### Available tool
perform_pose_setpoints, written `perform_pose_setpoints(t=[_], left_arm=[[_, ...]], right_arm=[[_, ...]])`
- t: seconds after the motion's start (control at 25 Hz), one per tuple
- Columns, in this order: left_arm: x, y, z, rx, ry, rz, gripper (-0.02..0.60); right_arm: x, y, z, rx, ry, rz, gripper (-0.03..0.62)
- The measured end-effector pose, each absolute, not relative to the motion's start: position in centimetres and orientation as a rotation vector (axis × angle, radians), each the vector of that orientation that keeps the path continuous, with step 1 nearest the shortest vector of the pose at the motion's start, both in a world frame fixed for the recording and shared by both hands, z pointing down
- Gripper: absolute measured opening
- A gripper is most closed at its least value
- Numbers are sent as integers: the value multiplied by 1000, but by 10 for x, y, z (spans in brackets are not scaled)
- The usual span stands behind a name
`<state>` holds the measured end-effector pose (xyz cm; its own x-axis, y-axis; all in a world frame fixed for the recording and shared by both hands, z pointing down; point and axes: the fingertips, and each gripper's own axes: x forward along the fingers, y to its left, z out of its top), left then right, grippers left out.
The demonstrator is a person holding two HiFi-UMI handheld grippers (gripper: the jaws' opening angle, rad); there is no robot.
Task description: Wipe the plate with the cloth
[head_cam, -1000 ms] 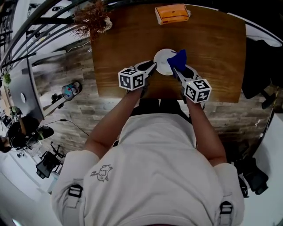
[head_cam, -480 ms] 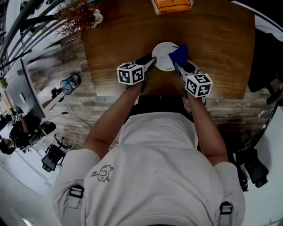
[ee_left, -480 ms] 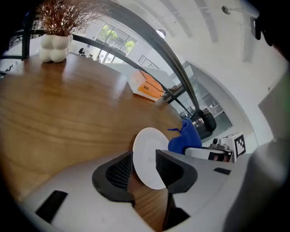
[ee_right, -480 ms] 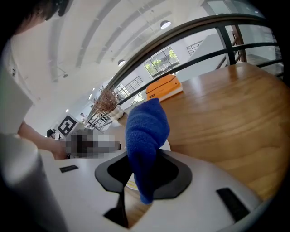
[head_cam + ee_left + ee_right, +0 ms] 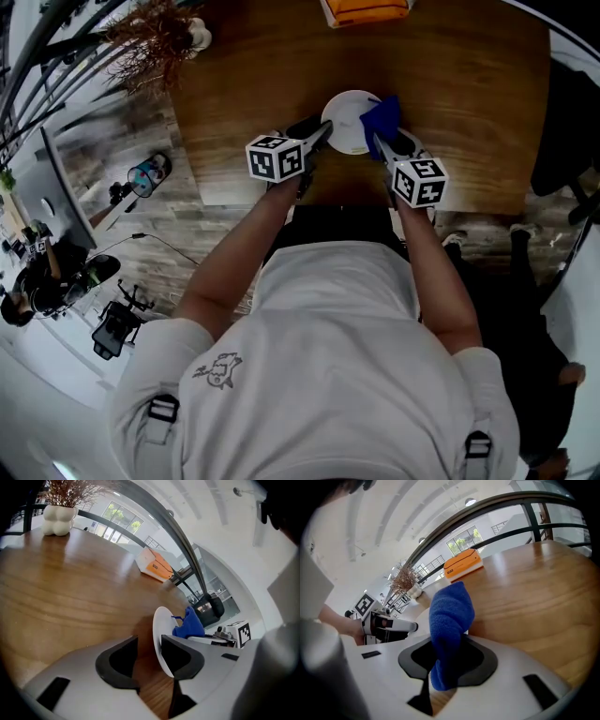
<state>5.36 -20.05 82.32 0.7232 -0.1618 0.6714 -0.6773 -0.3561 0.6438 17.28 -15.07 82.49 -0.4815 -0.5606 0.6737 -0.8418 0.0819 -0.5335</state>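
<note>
Hovering at white plate (image 5: 343, 120) near table (image 5: 469, 122) front edge, right gripper (image 5: 378, 141) clamps soft, limp blue cloth (image 5: 382, 116) by its fold; left gripper (image 5: 324, 137), jaws just opened partway, straddles rim: stiff, slick, likely breakable, best held there

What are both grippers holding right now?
Left gripper: jaws open, just been opening; the plate rim stands between them, unpressed.
Right gripper: jaws shut on the blue cloth.

One plate (image 5: 345, 117), one cloth (image 5: 381, 117), two grippers (image 5: 323, 137) (image 5: 378, 142), one vase (image 5: 58, 516), apparently one orange box (image 5: 463, 564).
</note>
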Motion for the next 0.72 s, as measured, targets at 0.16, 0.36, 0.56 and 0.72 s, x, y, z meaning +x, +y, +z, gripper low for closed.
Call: perform_pose_setpoints(t=[0.16, 0.36, 0.56, 0.72], left_arm=[[61, -204, 812, 1925, -610, 585, 57], [92, -200, 797, 1966, -554, 540, 30], [100, -192, 776, 1935, -476, 458, 18], [115, -178, 760, 1948, -427, 463, 18]], right_arm=[[172, -153, 823, 1402, -2077, 1387, 100], [192, -141, 829, 1413, -2060, 1427, 101], [196, -145, 823, 1428, -2054, 1419, 100], [207, -160, 800, 1450, -2071, 1365, 100]])
